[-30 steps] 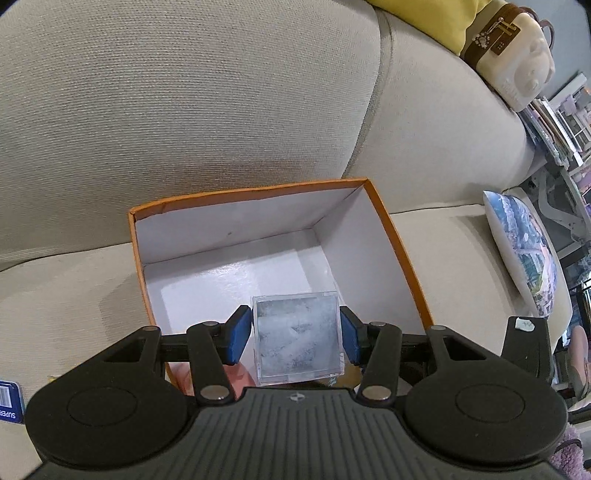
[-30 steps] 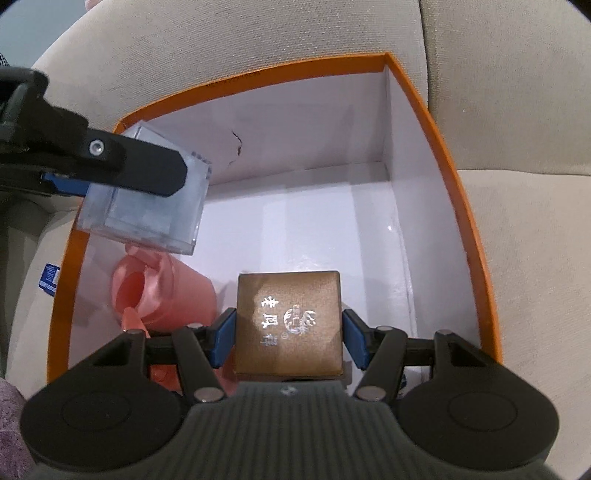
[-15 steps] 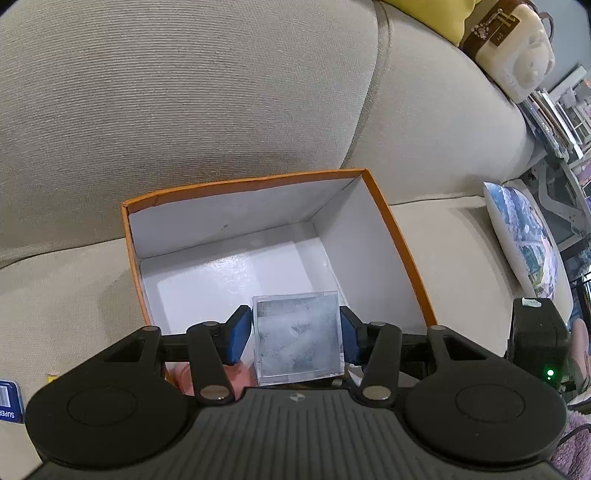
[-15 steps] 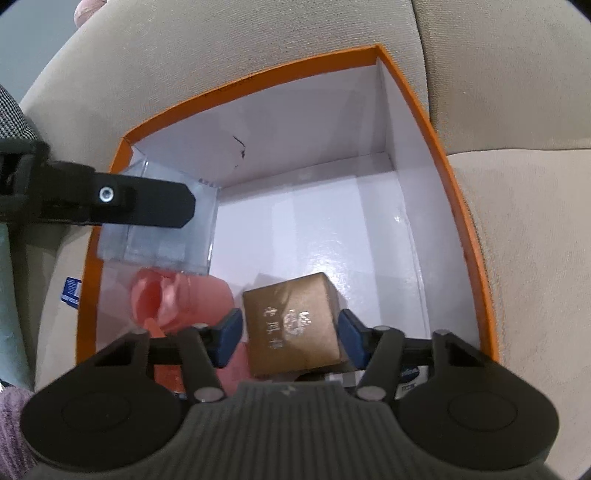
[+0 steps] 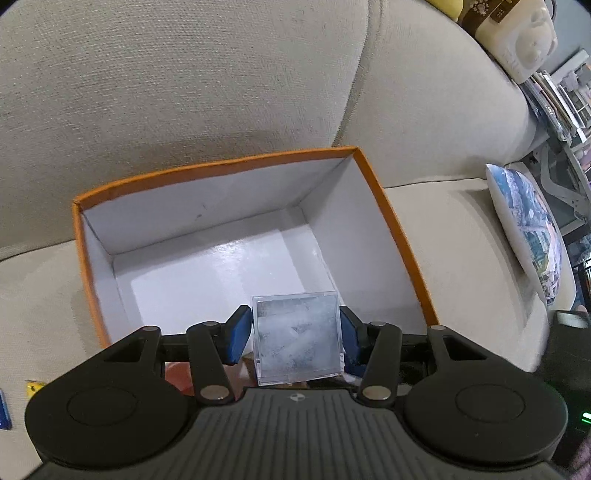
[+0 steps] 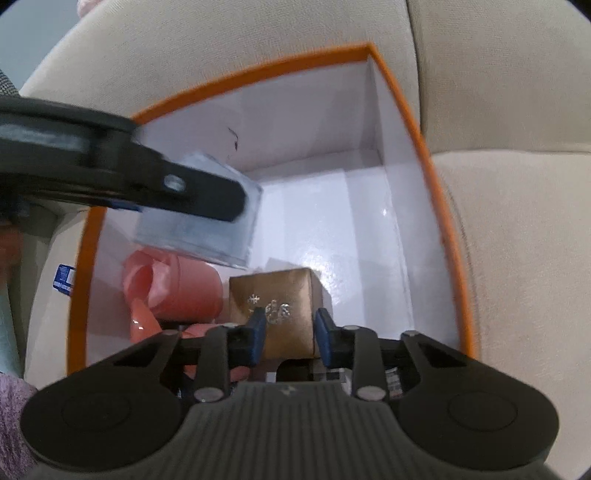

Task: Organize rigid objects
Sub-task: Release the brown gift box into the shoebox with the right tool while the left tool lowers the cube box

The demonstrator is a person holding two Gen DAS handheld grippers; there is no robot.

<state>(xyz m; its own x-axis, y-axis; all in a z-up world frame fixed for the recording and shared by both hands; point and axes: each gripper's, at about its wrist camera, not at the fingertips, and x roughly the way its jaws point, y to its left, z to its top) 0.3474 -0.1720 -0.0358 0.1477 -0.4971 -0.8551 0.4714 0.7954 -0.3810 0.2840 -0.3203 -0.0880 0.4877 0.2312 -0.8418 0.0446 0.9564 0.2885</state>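
Observation:
An orange box (image 5: 221,164) with a white inside stands open on the beige sofa. My left gripper (image 5: 295,334) is shut on a clear plastic cube (image 5: 297,336) and holds it over the box's near side. In the right wrist view that cube (image 6: 199,236) hangs at the left above a pink ribbon roll (image 6: 184,288). A brown gift box (image 6: 273,291) with silver print lies inside the orange box (image 6: 436,184). Just above it is my right gripper (image 6: 289,332); its jaws are closing, narrower than the gift box, with nothing between them.
The sofa's back rises right behind the box. A printed cushion (image 5: 532,236) leans at the sofa's right end, with a white plush item (image 5: 517,33) on the armrest. A blue label (image 6: 64,278) and a small yellow piece (image 5: 33,386) lie left of the box.
My right gripper has let go of the brown gift box, which dropped into the orange box; the gripper rose and its jaws narrowed. My left gripper carried the clear cube further over the box.

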